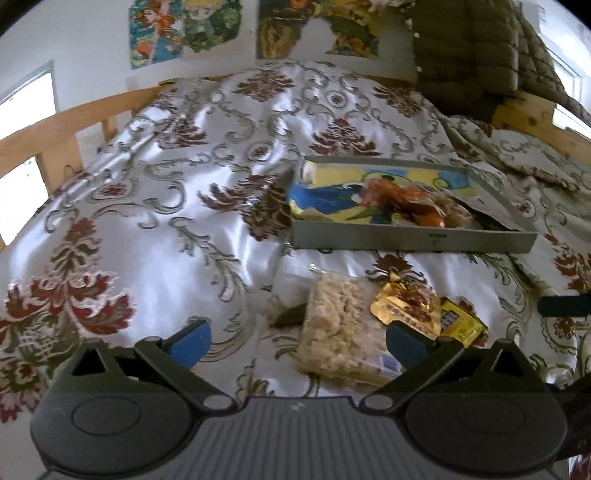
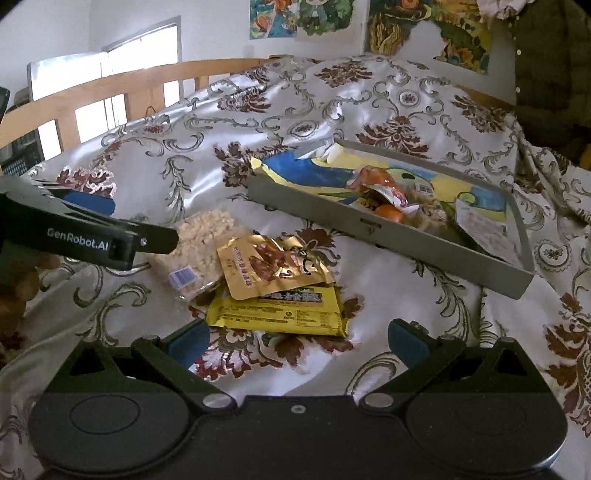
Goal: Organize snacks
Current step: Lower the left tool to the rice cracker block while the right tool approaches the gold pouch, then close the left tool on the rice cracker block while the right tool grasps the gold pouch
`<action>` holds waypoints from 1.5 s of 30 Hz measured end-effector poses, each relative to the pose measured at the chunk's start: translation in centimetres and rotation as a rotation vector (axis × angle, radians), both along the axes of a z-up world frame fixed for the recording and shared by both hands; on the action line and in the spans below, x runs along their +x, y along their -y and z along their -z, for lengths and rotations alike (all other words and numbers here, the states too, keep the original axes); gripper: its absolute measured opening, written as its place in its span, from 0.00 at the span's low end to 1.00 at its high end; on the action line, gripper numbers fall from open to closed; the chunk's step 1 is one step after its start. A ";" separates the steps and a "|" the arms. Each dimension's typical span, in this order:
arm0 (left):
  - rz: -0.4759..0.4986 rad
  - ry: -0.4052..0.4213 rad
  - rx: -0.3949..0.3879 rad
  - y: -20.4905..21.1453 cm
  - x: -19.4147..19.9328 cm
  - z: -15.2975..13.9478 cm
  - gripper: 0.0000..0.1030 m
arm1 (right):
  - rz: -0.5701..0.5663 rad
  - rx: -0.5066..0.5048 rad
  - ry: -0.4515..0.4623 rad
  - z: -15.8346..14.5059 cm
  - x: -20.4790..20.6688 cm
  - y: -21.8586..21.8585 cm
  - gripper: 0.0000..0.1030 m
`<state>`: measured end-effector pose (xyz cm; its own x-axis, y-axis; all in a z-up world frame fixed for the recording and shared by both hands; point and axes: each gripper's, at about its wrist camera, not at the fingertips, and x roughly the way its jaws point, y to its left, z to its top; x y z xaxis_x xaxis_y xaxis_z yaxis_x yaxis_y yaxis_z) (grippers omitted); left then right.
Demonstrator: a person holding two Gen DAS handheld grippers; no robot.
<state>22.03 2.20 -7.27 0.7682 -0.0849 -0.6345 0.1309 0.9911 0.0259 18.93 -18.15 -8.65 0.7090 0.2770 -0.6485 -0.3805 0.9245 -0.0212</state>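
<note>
Three snack packs lie together on the bed cover: a clear bag of pale puffed rice [image 1: 341,325] [image 2: 201,240], a gold foil pouch [image 1: 406,304] [image 2: 269,266] and a yellow-and-black packet [image 1: 461,325] [image 2: 280,310]. Behind them sits a grey tray [image 1: 410,240] [image 2: 369,229] holding orange-wrapped snacks [image 1: 410,199] [image 2: 384,195] and a clear bag. My left gripper [image 1: 297,341] is open, its fingers straddling the rice bag from the near side. My right gripper [image 2: 297,341] is open just short of the yellow packet. The left gripper's body [image 2: 92,232] shows at the left of the right wrist view.
The bed carries a shiny white cover with red floral print [image 1: 166,206]. A wooden rail [image 2: 110,88] runs along the far side, posters hang on the wall [image 1: 184,29], and a dark quilted jacket [image 1: 476,55] hangs at the back right.
</note>
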 end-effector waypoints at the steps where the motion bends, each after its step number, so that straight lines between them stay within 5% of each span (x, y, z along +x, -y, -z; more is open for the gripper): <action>1: 0.016 0.000 0.007 0.2 0.1 0.1 1.00 | -0.007 -0.009 -0.003 0.1 0.2 0.0 0.99; 11: 0.112 -0.031 -0.054 0.0 1.7 1.0 1.00 | -0.018 -0.025 -0.016 0.6 1.8 0.3 0.99; 17: 0.206 -0.030 0.022 1.2 2.0 2.1 1.00 | 0.035 0.002 -0.013 0.3 3.7 1.6 0.99; 23: 0.296 -0.042 0.077 3.1 2.3 2.9 0.99 | 0.084 0.156 -0.100 0.3 6.2 2.8 0.99; 33: 0.297 -0.027 0.113 3.2 2.5 3.1 0.79 | 0.136 0.300 -0.219 0.7 9.0 0.4 0.99; 45: 0.206 -0.052 0.124 3.6 2.3 3.0 0.75 | 0.283 0.412 -0.349 2.8 12.7 -0.4 0.94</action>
<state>24.33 -1.41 -10.25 0.7090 -0.1551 -0.6880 0.3339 0.9331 0.1338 31.64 -17.72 -11.41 0.5564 0.3868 -0.7354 -0.0389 0.8962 0.4419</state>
